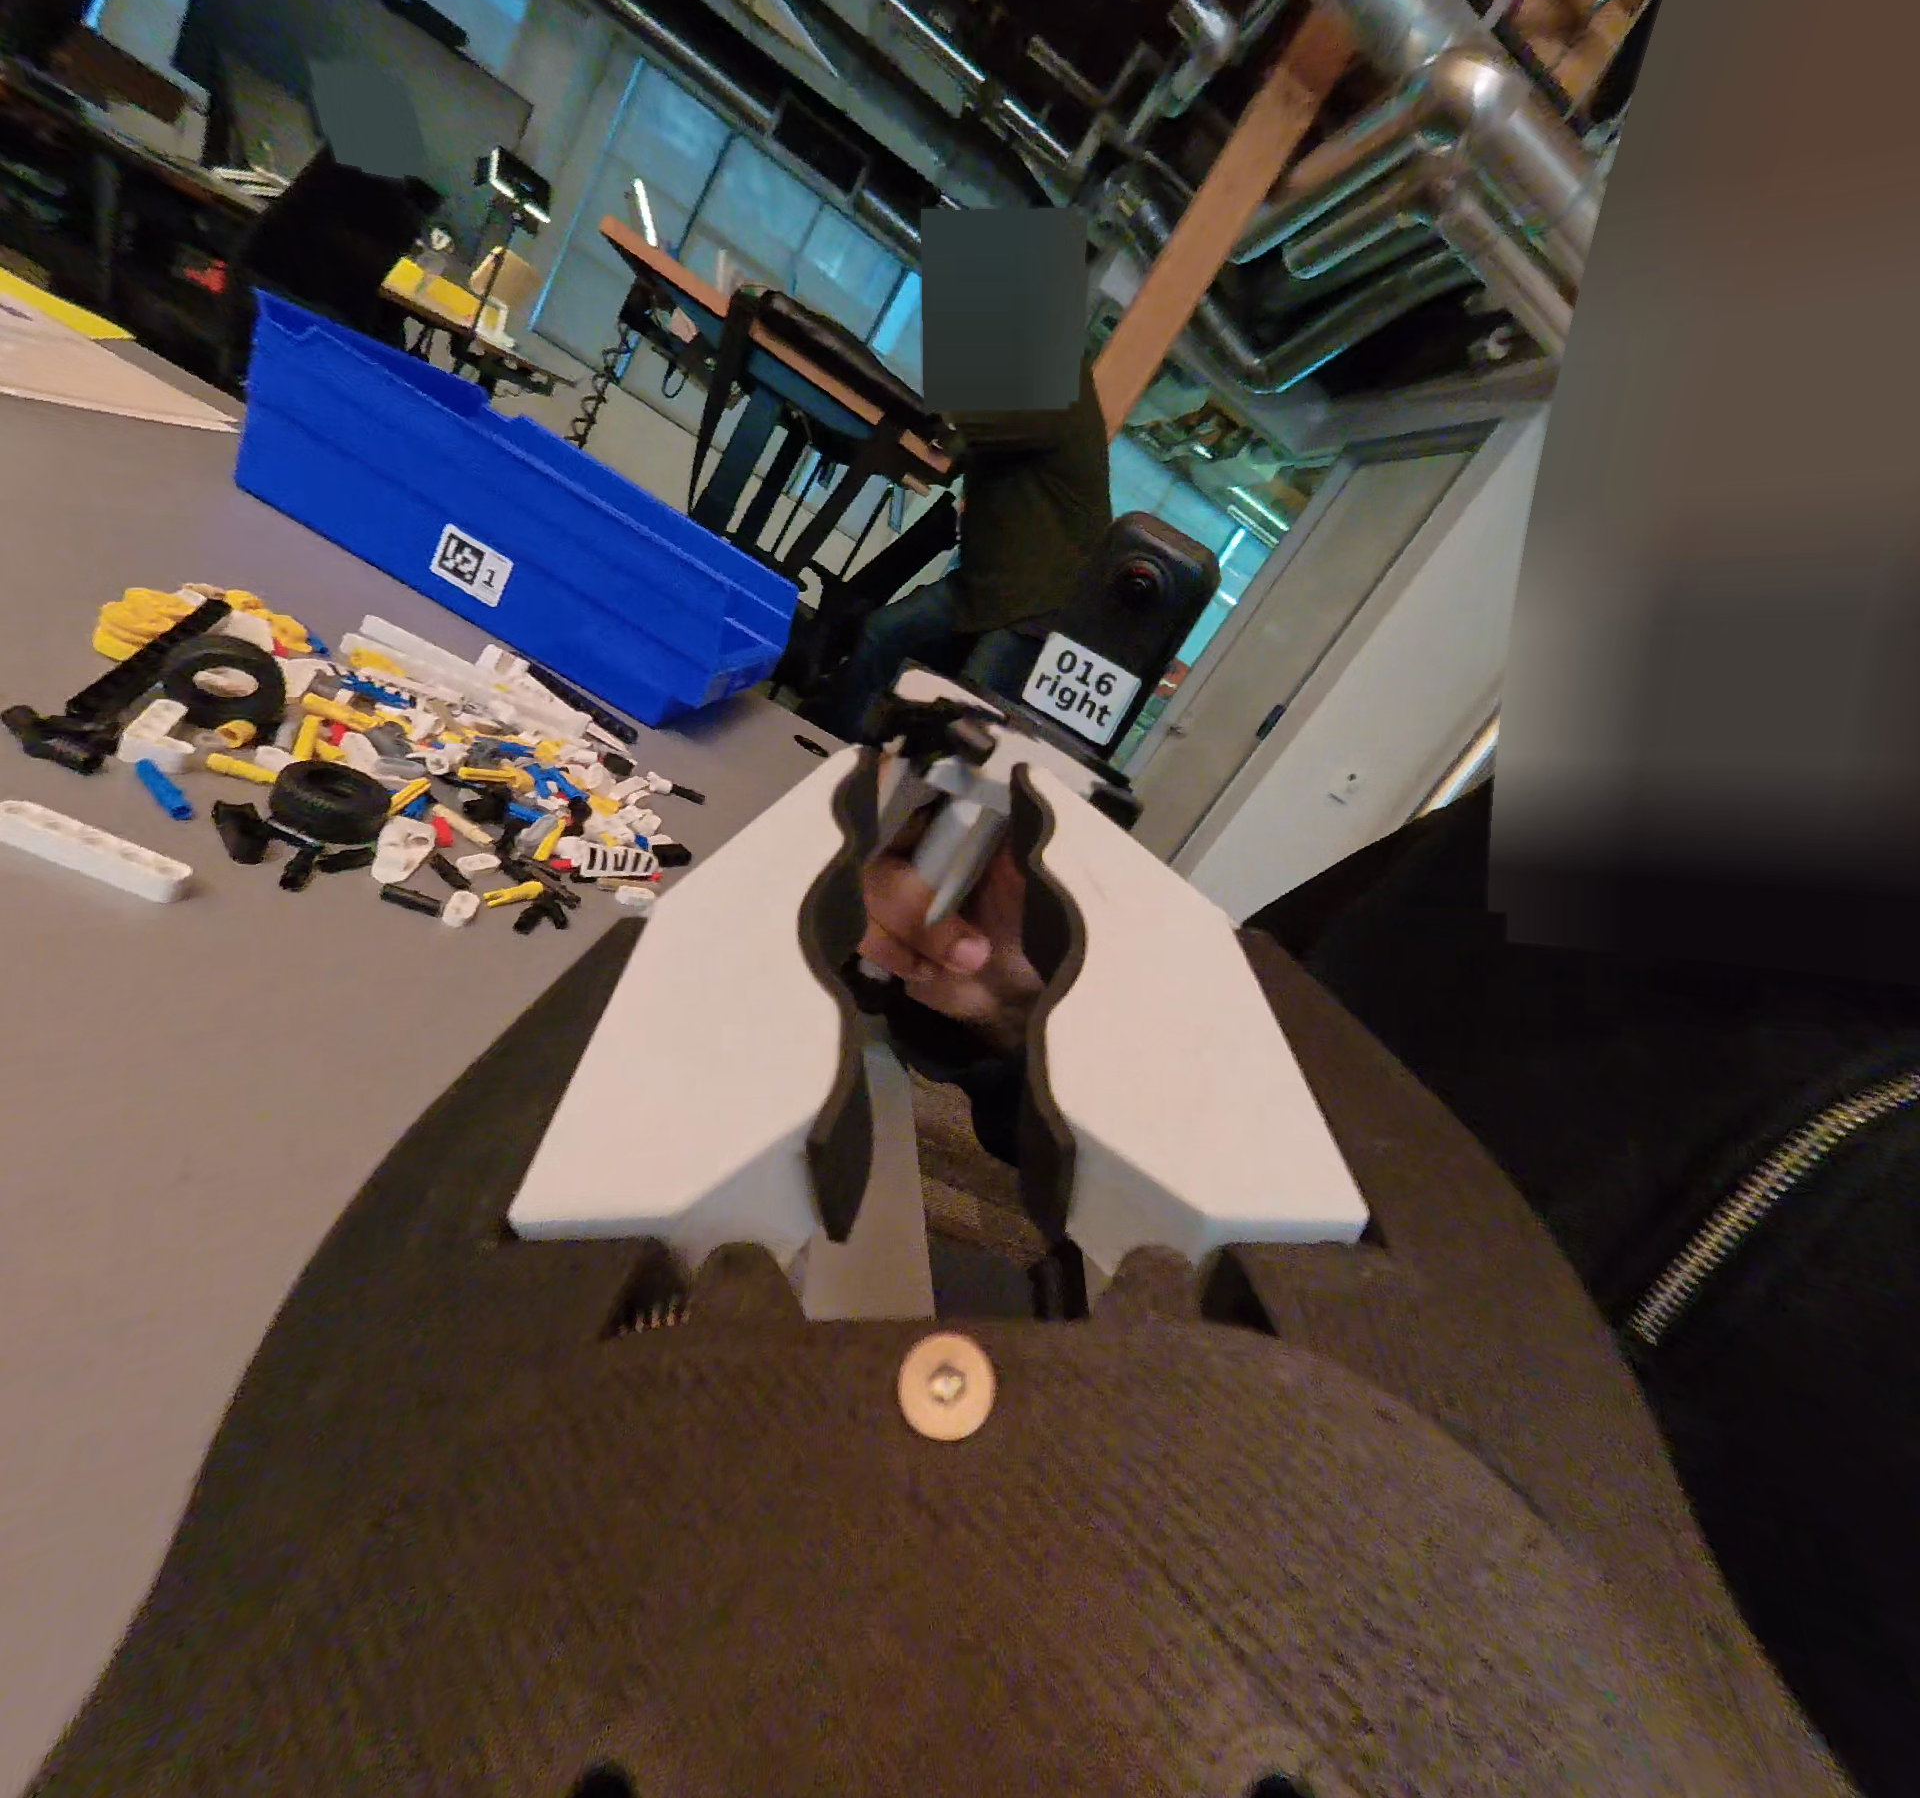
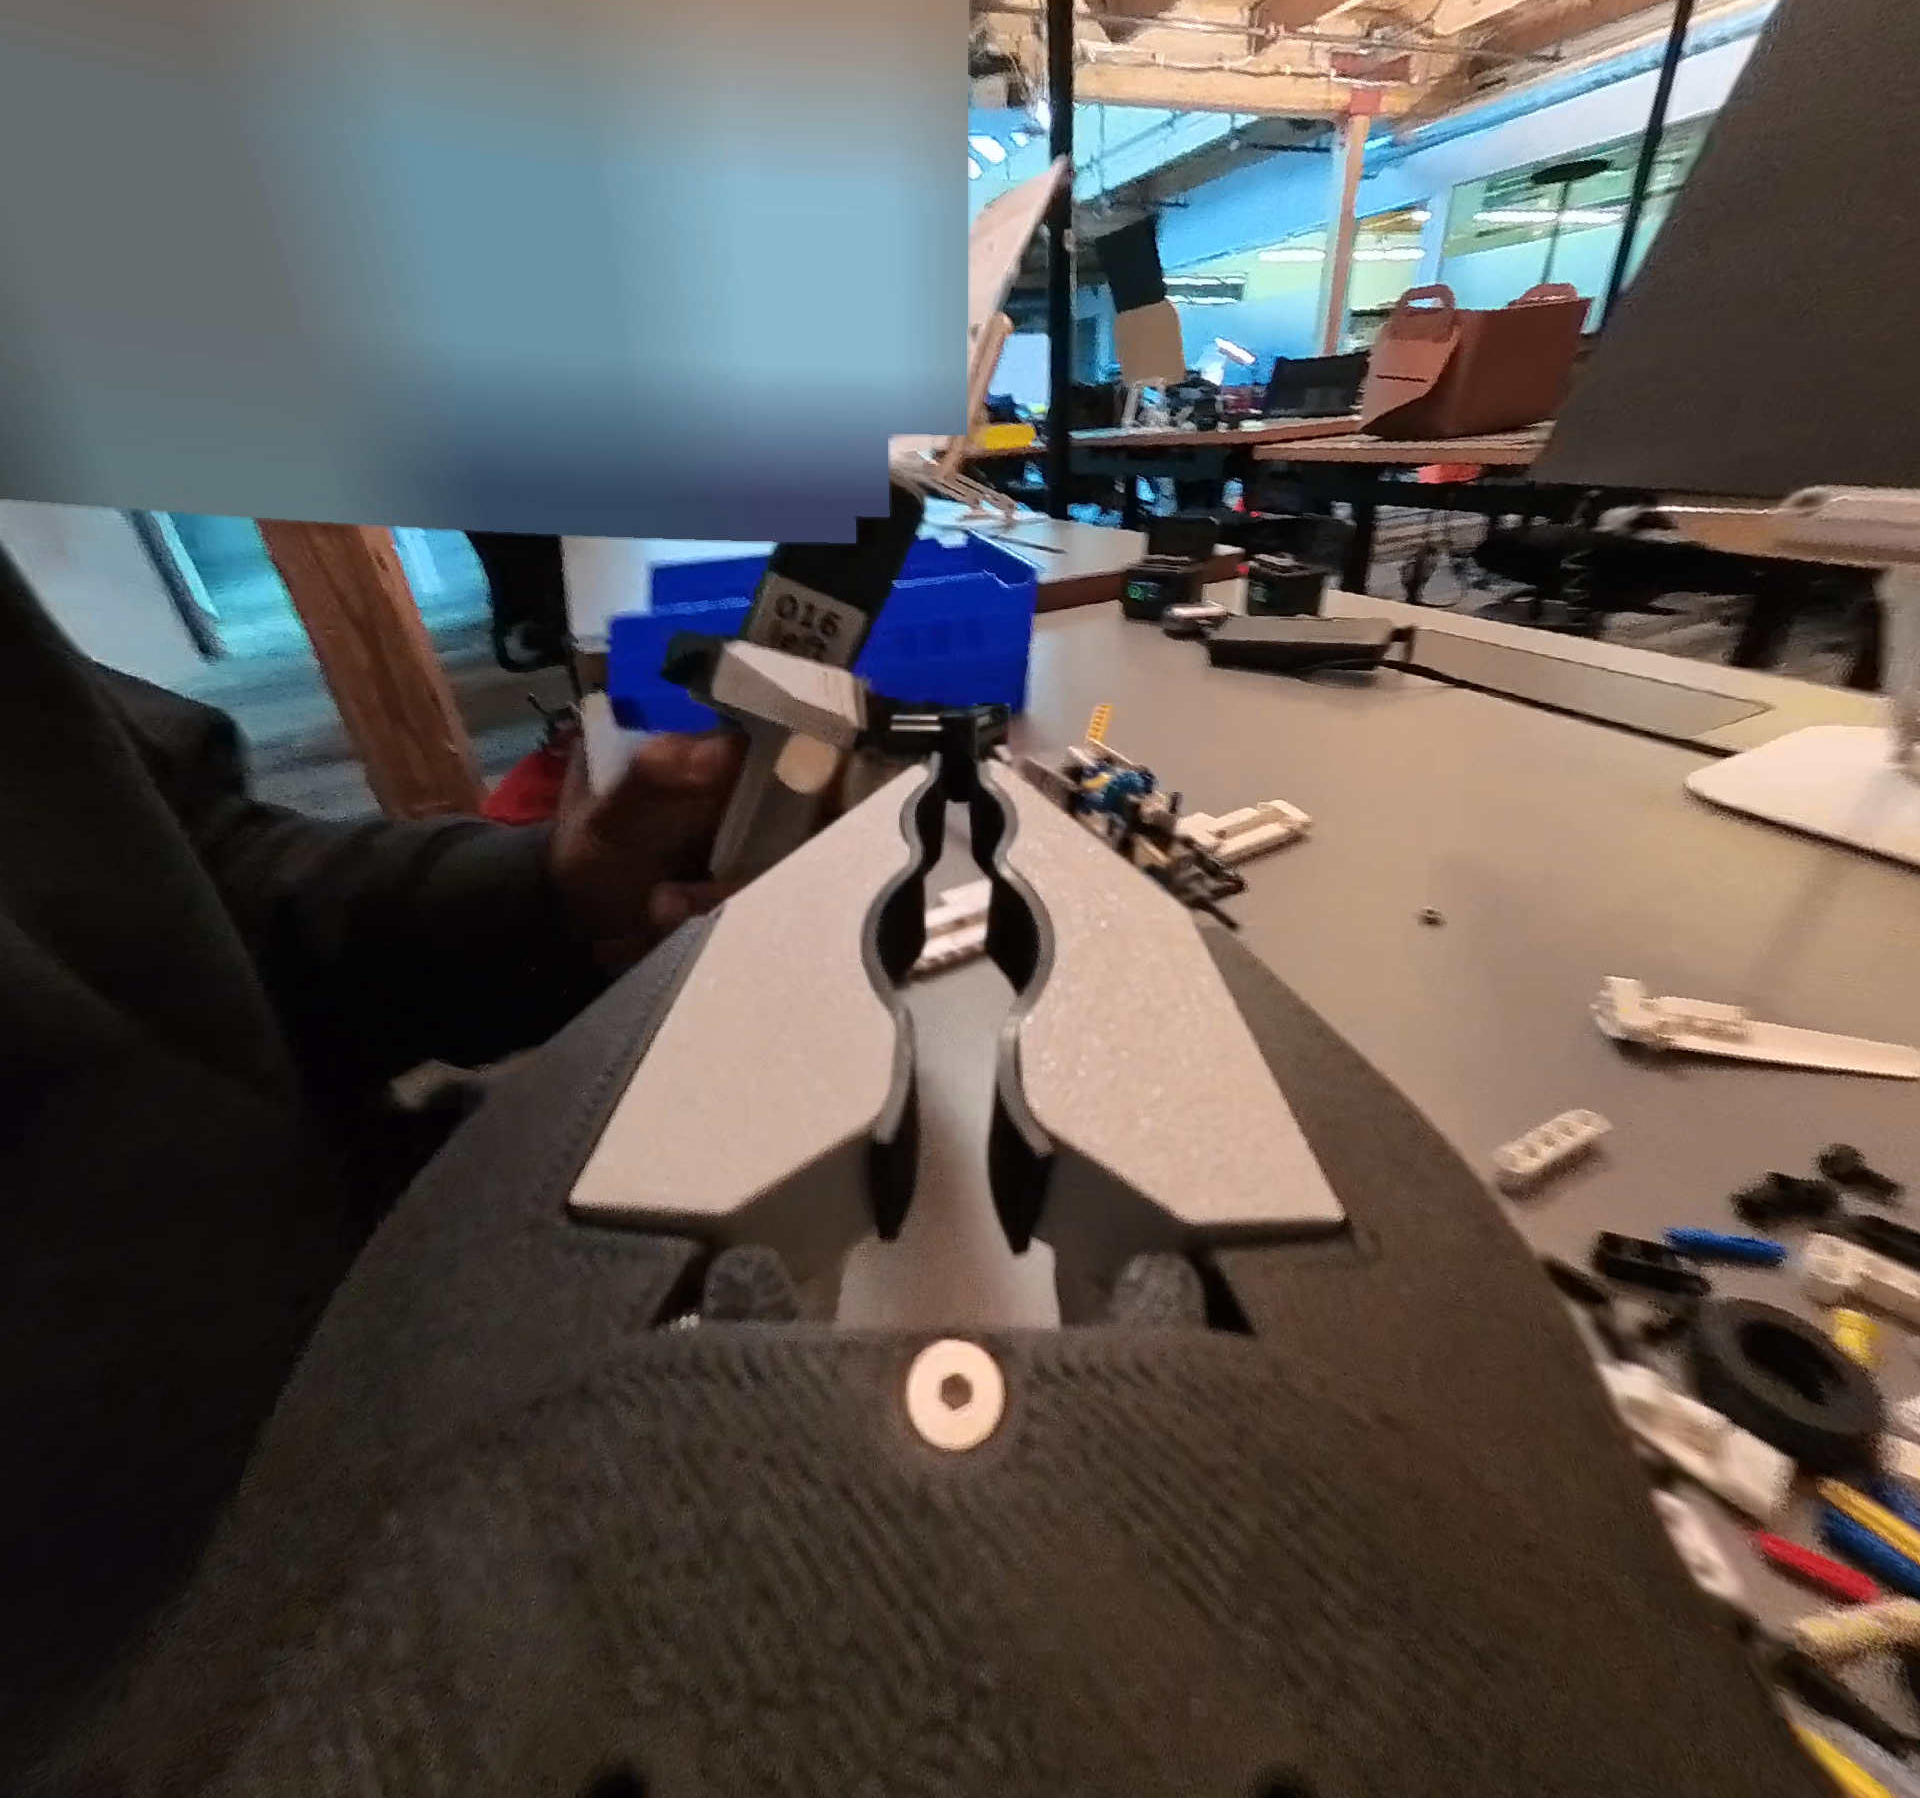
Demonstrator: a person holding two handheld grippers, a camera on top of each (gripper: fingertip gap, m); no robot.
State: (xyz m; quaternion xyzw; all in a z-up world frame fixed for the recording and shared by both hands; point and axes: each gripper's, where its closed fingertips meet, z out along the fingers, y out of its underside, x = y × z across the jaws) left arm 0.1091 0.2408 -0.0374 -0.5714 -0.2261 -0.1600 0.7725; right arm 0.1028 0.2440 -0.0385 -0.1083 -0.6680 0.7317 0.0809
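The right gripper [image 2: 956,782], with pale grey fingers lined by wavy black pads, has its tips pinched together on a small black plastic construction piece [image 2: 940,722], which sticks out just past the tips and spreads crosswise to either side. Below and behind the tips, a white beam with holes [image 2: 951,917] lies on the dark grey table [image 2: 1455,865]. Just to the right of the tips sits a small blue, yellow and black partly built model [image 2: 1127,798], with a white stepped piece [image 2: 1252,826] beside it. Farther right, near the gripper's body, loose parts are scattered: a black rubber tyre [image 2: 1782,1369] and short white beams [image 2: 1553,1143].

The left gripper [image 1: 940,792] stands with its tips a narrow way apart and nothing pressed between its pads. Straight ahead through the gap are the right gripper's grey handle and the hand [image 1: 956,959] around it; the black piece [image 1: 935,725] sits just beyond the left tips, apart from them. To the left on the table lies a heap of small plastic parts [image 1: 416,772], and beyond it a long blue plastic bin [image 1: 499,512].
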